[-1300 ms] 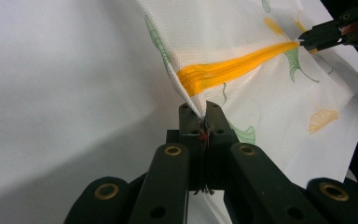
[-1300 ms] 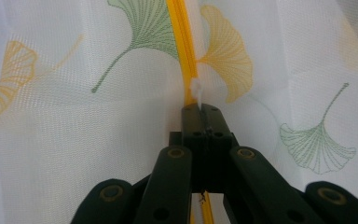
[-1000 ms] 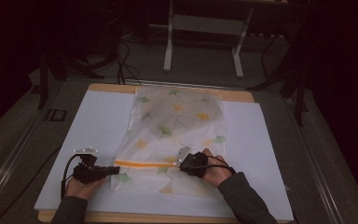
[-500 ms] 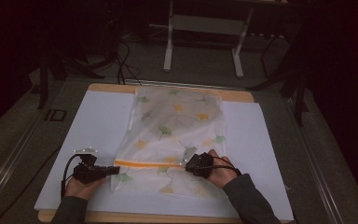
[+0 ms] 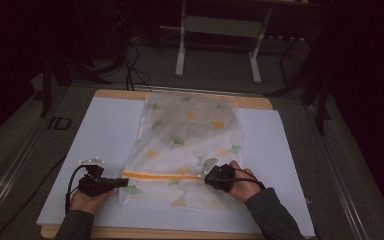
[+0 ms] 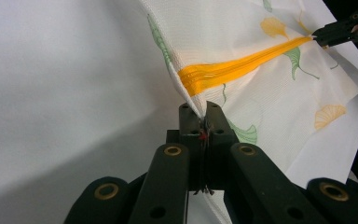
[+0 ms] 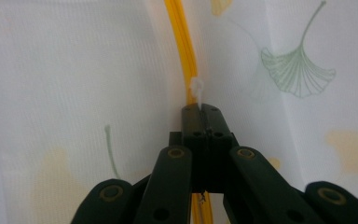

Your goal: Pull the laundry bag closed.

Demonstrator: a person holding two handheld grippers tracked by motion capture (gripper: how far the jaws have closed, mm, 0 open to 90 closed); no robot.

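A white mesh bag (image 5: 190,135) printed with green and yellow ginkgo leaves lies flat on the white table cover (image 5: 100,135). An orange zipper (image 5: 160,175) runs across its near end. My left gripper (image 5: 122,182) is shut on the bag's left edge, just below the zipper's end (image 6: 200,77); its jaws (image 6: 199,109) pinch the fabric into a fold. My right gripper (image 5: 205,177) is shut at the zipper's right part. In the right gripper view the white zipper pull (image 7: 196,91) pokes out of the closed tips (image 7: 202,109), on the orange track (image 7: 182,46). The right gripper (image 6: 319,33) also appears far off along the zipper.
The table's wooden rim (image 5: 130,94) shows at the far side. Behind it stand a pale metal frame (image 5: 220,25) and floor cables (image 5: 135,65). A small dark object (image 5: 60,123) lies left of the table. Bare white cover flanks the bag on both sides.
My right gripper has slid a little to the right along the zipper, so slightly more orange track shows. The left gripper has stayed put on the bag's edge.
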